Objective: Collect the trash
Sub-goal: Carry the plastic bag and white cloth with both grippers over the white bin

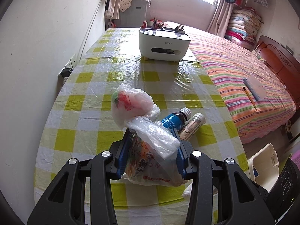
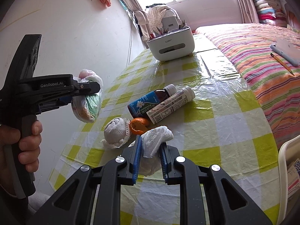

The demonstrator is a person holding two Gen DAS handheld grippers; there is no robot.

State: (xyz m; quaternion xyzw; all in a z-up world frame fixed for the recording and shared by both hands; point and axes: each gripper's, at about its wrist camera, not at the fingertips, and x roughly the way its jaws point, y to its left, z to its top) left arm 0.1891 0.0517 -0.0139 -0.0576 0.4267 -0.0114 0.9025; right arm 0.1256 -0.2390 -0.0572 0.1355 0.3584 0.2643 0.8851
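My left gripper [image 1: 152, 133] is shut on a knotted clear plastic bag [image 1: 150, 161] stuffed with printed wrappers, held above the checked table [image 1: 84, 97]. From the right wrist view the left gripper [image 2: 93, 91] hangs at the left with the plastic bag [image 2: 86, 108] in it, and a hand [image 2: 28, 140] grips its handle. My right gripper [image 2: 151, 142] is shut on a crumpled white tissue [image 2: 157, 136]. Beyond the tissue lie an orange peel [image 2: 139, 127], a grey cloth ball with lace trim [image 2: 116, 133], a brown bottle with a blue label [image 2: 148, 101] and a white tube [image 2: 170, 105].
A white organiser box [image 2: 170, 41] with pens stands at the table's far end. A bed with a striped cover [image 2: 262, 56] runs along the right, with a notebook and pencil on it. A white plastic bin [image 1: 262, 166] stands at the table's near right corner. A wall closes the left.
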